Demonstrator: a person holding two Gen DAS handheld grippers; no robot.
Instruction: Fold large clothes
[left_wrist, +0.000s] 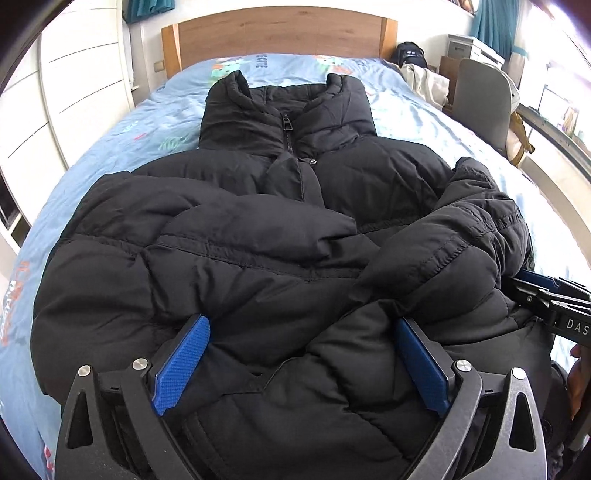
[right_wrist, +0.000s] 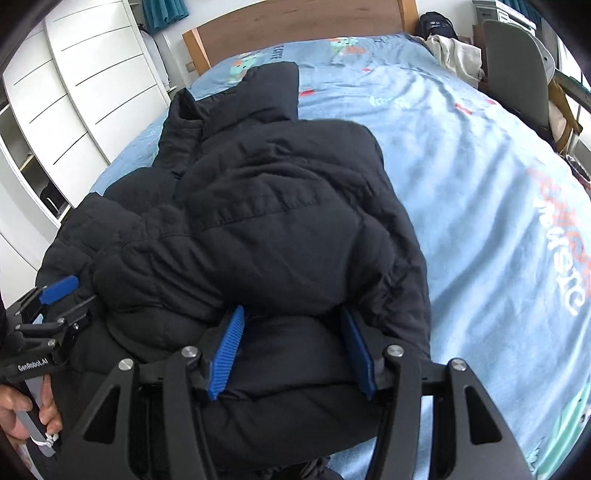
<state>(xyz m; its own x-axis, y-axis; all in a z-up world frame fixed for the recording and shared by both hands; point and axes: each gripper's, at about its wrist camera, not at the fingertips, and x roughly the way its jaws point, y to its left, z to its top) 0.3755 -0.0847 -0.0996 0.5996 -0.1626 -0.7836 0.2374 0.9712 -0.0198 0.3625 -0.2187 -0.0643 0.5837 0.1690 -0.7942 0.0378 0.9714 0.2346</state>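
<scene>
A black puffer jacket (left_wrist: 258, 221) lies front up on the bed, collar toward the headboard, both sleeves folded in across the body. My left gripper (left_wrist: 303, 332) has its blue pads wide apart around the jacket's near hem, with fabric bulging between them. My right gripper (right_wrist: 291, 332) also straddles the hem of the jacket (right_wrist: 277, 221), its pads apart with thick padding between them. Each gripper shows in the other's view: the right one (left_wrist: 546, 295) at the jacket's right edge, the left one (right_wrist: 55, 295) at its left edge.
The bed (right_wrist: 480, 184) has a light blue printed sheet and a wooden headboard (left_wrist: 280, 29). White wardrobe doors (left_wrist: 74, 81) stand to the left. A grey chair (left_wrist: 480, 96), a bag and light clothes (left_wrist: 421, 77) are at the right.
</scene>
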